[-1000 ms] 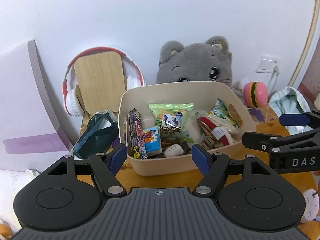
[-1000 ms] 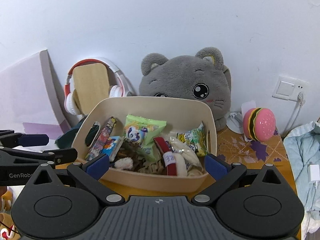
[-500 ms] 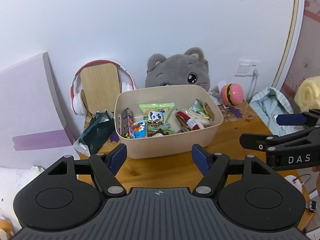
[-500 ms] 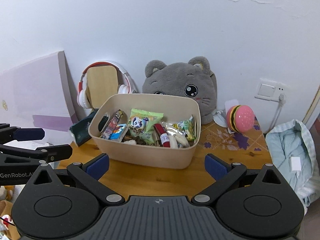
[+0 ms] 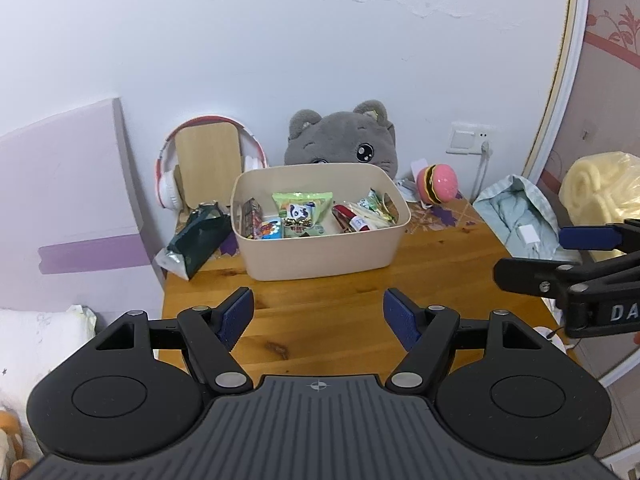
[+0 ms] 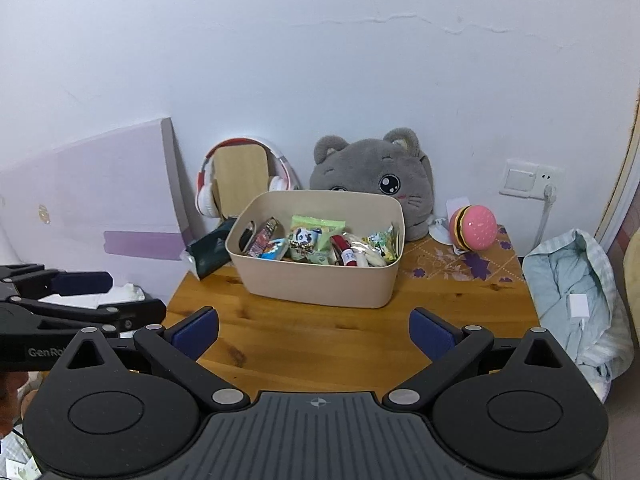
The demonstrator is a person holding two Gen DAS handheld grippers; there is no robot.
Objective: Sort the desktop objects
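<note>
We hold the left gripper [image 5: 318, 316] with its blue-padded jaws wide apart and nothing between them, above the bare front of the orange-brown wooden worktop [image 5: 320, 320]. The right gripper [image 6: 314, 334] likewise shows its jaws spread and empty, well short of any object. Beyond both, toward the wall, stands the beige rounded plastic bin [image 6: 320, 284], filled with snack packets: a green panda-print pouch [image 6: 310, 240] sits upright in the middle, a red-capped tube [image 6: 344, 252] lies beside it, and a dark printed bar [image 6: 262, 238] leans at the bin's left wall.

Outside the bin we see a dark green foil pouch [image 5: 196, 236] lying at the worktop's left edge, a pink hamburger-shaped toy [image 6: 474, 228] to the right, a grey plush cat head [image 6: 374, 176] just behind the bin, and red-and-white headphones [image 5: 208, 176] hung on a pale wooden stand.

Hazards, as we judge them: the foil pouch overhangs the edge and may slide off if nudged; the glossy rounded toy may squirt from a pinch; a reach past the full bin may catch its rim and shift or tip it; the two grippers, close side by side, may collide.
</note>
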